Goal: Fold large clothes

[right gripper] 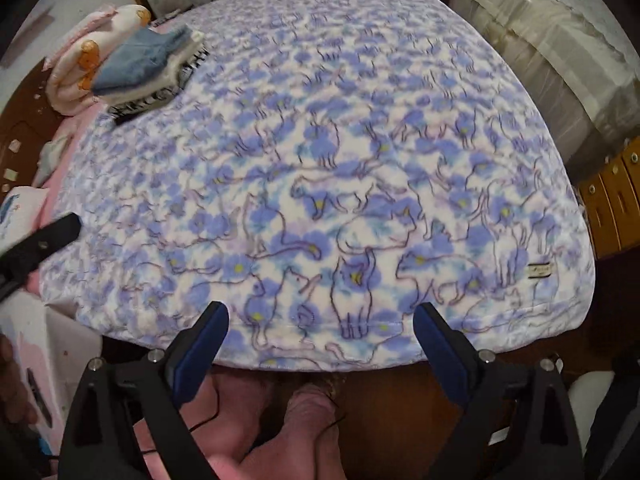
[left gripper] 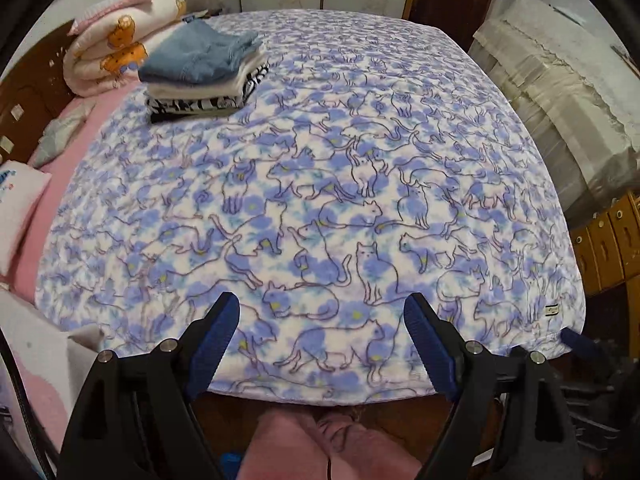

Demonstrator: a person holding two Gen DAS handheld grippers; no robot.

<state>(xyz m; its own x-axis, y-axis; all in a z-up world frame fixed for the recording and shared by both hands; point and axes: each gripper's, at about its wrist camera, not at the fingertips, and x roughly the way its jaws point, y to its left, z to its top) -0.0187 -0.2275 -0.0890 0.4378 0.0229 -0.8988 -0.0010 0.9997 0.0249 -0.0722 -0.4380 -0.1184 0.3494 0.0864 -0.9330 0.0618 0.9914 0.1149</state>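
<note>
A large fleece blanket [left gripper: 320, 184] printed with blue flowers and cat outlines lies spread flat over the bed; it also fills the right wrist view [right gripper: 328, 168]. My left gripper [left gripper: 322, 312] is open and empty, hovering over the blanket's near edge. My right gripper [right gripper: 320, 320] is open and empty, also just above the near edge. A small label [left gripper: 553, 310] sits at the blanket's near right corner, and shows in the right wrist view [right gripper: 540, 270]. The left gripper's finger [right gripper: 44, 240] shows at the left of the right wrist view.
A stack of folded clothes [left gripper: 204, 72] topped with jeans sits at the far left of the bed, also in the right wrist view [right gripper: 148, 64]. A rolled bear-print quilt [left gripper: 112, 48] lies behind it. A covered bundle [left gripper: 560, 92] and wooden drawers [left gripper: 608, 240] stand on the right.
</note>
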